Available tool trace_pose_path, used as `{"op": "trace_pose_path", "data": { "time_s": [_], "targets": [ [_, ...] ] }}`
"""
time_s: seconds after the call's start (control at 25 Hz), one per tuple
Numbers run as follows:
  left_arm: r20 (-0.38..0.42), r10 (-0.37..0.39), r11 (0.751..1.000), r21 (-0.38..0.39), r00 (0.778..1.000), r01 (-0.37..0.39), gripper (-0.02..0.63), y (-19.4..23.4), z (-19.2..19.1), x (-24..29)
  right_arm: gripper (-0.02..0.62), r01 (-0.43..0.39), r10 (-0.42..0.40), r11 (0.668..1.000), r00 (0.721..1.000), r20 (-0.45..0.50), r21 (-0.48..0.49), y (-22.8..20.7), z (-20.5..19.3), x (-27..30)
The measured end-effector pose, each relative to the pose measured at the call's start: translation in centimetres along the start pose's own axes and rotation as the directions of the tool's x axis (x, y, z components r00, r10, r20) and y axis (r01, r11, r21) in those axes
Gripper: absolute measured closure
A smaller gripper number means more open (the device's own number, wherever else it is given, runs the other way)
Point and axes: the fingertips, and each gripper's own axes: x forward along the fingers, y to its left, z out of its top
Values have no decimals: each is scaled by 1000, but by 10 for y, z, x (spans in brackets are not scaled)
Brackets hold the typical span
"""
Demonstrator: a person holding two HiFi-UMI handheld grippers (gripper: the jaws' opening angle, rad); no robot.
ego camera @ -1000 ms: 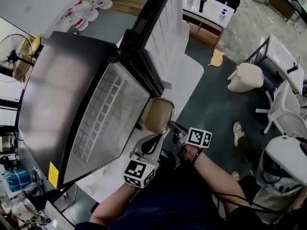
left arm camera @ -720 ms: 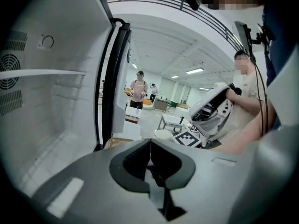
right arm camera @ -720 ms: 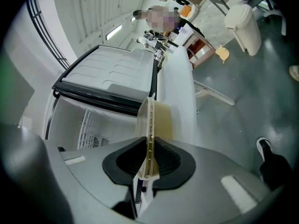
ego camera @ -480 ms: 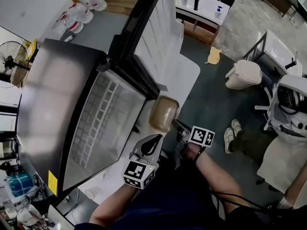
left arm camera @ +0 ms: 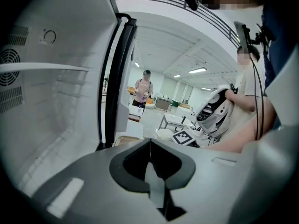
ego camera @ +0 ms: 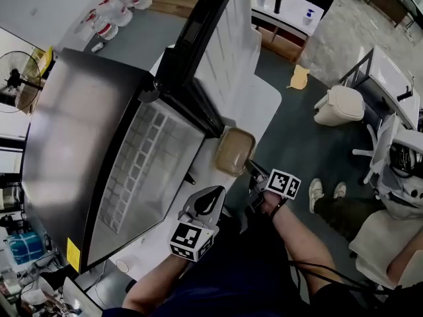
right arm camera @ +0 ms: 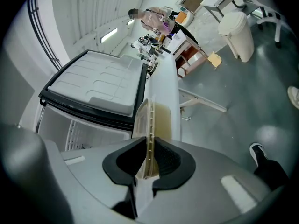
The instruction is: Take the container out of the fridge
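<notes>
In the head view my right gripper (ego camera: 252, 170) is shut on the rim of a tan, translucent container (ego camera: 234, 152), which hangs in the air just outside the fridge's open front. The right gripper view shows the container (right arm camera: 158, 120) edge-on, its rim pinched between my right gripper's (right arm camera: 148, 164) pads. The fridge (ego camera: 73, 131) stands open, with its door (ego camera: 221, 51) swung away and a white wire shelf (ego camera: 149, 157) showing inside. Below the container, my left gripper (ego camera: 209, 197) is shut with nothing in it. In its own view the left gripper (left arm camera: 149, 146) points past the door's edge (left arm camera: 114, 78).
A white bin (ego camera: 338, 105) and a white table with bottles (ego camera: 285, 8) stand on the floor beyond the door. A person (ego camera: 390, 210) sits at the right, shoes near my right arm. A fan (ego camera: 20, 84) is left of the fridge.
The right gripper has carried the container to the right, farther out from the fridge's opening. The left gripper has stayed put. The person at the right has shifted.
</notes>
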Motion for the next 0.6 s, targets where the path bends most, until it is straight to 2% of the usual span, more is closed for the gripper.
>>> {"op": "trace_pose_path", "data": {
  "time_s": [0.36,0.6],
  "targets": [
    [2,26,1000,-16,1000,-26,603,8,0,-6,525,9,-9,1000,999,44,-4,3,10,6],
    [16,33,999,-22,999,-33,603,7,2,-8,438,11,-8,996,1000,27,-94,14,8,4]
  ]
}}
